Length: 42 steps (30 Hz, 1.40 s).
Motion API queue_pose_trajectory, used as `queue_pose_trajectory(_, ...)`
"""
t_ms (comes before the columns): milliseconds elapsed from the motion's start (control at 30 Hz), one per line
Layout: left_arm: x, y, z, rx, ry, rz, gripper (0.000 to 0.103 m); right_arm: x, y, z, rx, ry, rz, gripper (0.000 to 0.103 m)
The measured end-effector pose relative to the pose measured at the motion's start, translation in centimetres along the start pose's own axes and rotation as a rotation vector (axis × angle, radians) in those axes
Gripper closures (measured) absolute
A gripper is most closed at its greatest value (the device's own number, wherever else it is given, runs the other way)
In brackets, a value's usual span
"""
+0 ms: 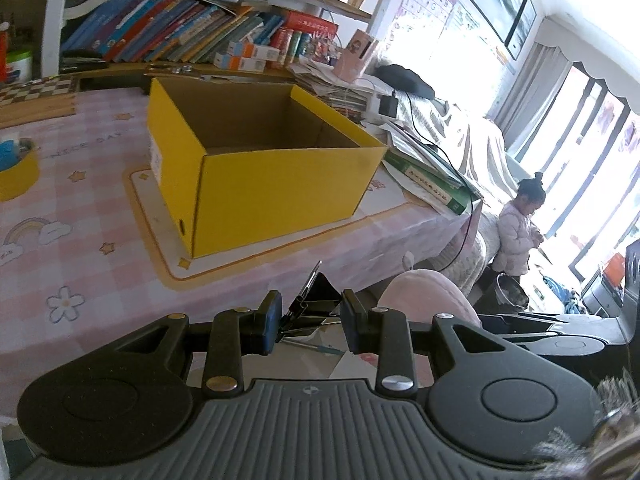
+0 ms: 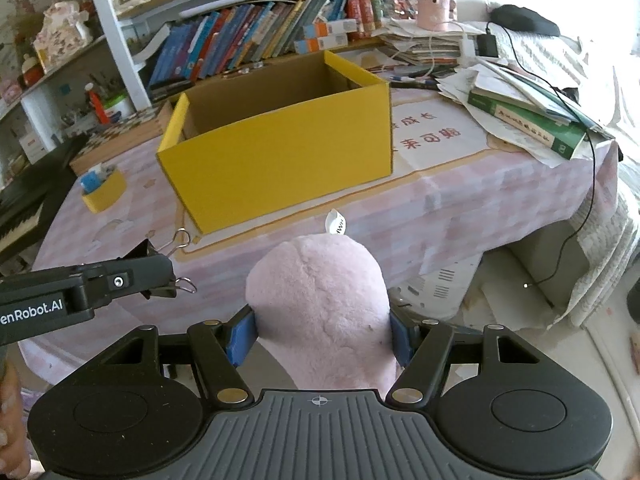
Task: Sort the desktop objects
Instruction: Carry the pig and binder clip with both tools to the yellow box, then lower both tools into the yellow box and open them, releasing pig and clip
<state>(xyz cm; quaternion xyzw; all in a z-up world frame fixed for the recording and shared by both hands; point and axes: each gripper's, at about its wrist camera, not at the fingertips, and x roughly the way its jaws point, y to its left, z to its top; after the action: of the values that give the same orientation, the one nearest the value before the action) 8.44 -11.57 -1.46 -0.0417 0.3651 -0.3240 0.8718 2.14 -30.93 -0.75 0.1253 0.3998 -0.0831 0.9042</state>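
Observation:
My left gripper is shut on a black binder clip and holds it above the table's near edge, in front of the open yellow box. The left gripper also shows in the right wrist view with the clip's wire handles sticking out. My right gripper is shut on a pink plush toy with a white tag, held before the table's edge, facing the yellow box. The plush also shows in the left wrist view.
A small yellow tub with blue items sits at the table's left. Green books and papers are piled at the right with a black cable. A bookshelf stands behind. A child stands by the window.

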Motion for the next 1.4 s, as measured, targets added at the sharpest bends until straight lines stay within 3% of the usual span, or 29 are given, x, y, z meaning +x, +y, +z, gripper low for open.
queue_pose_trajectory(167,0.5,-0.8,1.2,0.016,-0.032,-0.012,0.073,0.5,-1.1,1.6,0.008,-0.014,0.006,0.036)
queue_pose_trajectory(433,0.6,-2.4,5.0,0.055,-0.156,-0.023,0.073,1.2,-2.4,6.0,-0.034,-0.077,0.034,0.036)
queue_pose_trajectory(633,1.4,-2.6,8.4,0.049,-0.242,0.014,0.073,1.5,-2.5,9.8,-0.102,-0.130,0.085,0.036)
queue_pose_trajectory(800,3.1,-1.9,10.6,0.062,-0.261,0.078,0.073,2.1,-2.3,12.9,-0.163,-0.177,0.133,0.036)
queue_pose_trajectory(1033,6.7,-0.2,12.6,0.085,-0.234,0.181,0.073,4.2,-1.6,16.8,-0.246,-0.225,0.167,0.036)
queue_pose_trajectory(1200,9.9,0.9,12.7,0.114,-0.148,0.245,0.073,6.9,-0.9,18.5,-0.301,-0.219,0.177,0.036)
queue_pose_trajectory(1400,12.5,1.8,12.4,0.115,-0.044,0.269,0.073,9.8,0.3,19.5,-0.381,-0.175,0.215,0.036)
